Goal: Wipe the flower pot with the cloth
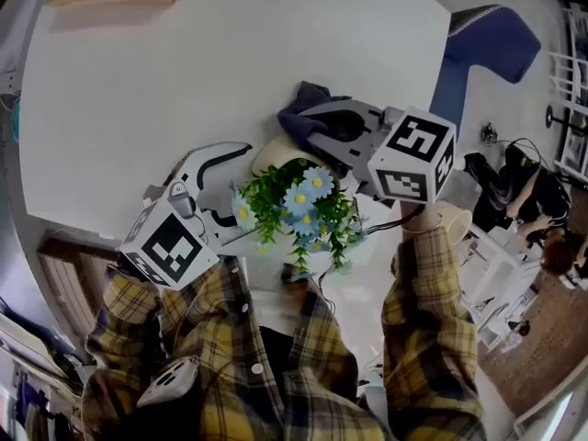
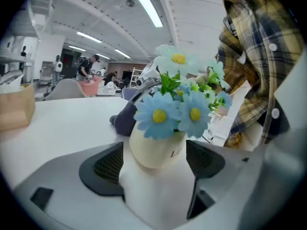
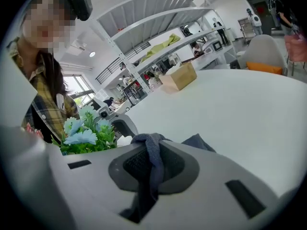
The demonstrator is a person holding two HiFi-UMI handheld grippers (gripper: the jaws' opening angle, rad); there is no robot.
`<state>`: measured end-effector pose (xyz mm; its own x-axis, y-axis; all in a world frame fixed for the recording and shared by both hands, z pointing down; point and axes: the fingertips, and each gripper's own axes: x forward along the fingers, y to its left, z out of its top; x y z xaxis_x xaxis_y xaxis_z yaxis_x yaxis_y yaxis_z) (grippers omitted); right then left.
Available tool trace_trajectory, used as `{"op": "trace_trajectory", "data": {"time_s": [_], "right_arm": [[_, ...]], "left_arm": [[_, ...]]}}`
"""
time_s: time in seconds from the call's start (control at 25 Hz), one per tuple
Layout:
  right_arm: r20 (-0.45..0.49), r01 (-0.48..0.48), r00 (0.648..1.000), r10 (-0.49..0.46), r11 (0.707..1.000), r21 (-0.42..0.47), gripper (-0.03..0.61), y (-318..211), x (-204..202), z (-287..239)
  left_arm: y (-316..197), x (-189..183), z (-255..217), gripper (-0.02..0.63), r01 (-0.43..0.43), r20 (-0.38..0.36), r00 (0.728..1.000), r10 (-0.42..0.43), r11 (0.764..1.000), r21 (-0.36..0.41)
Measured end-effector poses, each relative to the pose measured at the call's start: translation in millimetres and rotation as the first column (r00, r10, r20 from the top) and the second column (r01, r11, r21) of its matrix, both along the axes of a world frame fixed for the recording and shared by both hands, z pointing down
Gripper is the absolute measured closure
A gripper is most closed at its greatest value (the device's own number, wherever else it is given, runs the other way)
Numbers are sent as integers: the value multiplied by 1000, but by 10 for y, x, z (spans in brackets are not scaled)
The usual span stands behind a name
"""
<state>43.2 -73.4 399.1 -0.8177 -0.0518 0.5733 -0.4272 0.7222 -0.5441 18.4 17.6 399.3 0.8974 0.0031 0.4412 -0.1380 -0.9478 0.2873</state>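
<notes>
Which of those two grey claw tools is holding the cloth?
The right gripper, clamping the dark grey-blue cloth; the left gripper grips the cream flower pot instead.

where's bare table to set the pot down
The table is bare across its far half, from the cloth out to the box at the far edge. It is crowded only near the person, where the left gripper holds the pot beside the right gripper.

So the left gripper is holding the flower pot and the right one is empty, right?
Not quite. The left gripper does hold the flower pot, but the right gripper is not empty. The right gripper view shows its jaws closed on a dark blue-grey cloth.
</notes>
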Motion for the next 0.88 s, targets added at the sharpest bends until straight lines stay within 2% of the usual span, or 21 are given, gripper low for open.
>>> {"op": "trace_trajectory", "data": {"time_s": [0.08,0.2,0.36,0.52,0.72,0.8,0.88], "right_arm": [[2,-20,1000,20,1000,3,565,-18,25,21],[10,-46,999,46,999,12,565,-26,41,17],[16,-62,998,61,998,27,565,-44,8,43],[12,-62,998,61,998,34,565,-48,-42,71],[10,-68,998,68,996,51,565,-59,64,6],[12,-80,997,80,995,53,565,-55,64,1],[16,-94,995,93,994,50,565,-57,74,-7]], "left_arm": [[12,-67,58,213,100,26,995,-99,995,-29],[100,-145,120,213,227,85,972,-220,971,-78],[360,-97,249,213,336,147,936,-319,935,-114],[520,71,283,212,419,147,905,-400,898,-135],[353,288,129,212,578,101,816,-569,804,-140],[326,281,123,212,607,91,795,-600,784,-132],[290,269,123,212,618,88,786,-612,777,-118]]}}
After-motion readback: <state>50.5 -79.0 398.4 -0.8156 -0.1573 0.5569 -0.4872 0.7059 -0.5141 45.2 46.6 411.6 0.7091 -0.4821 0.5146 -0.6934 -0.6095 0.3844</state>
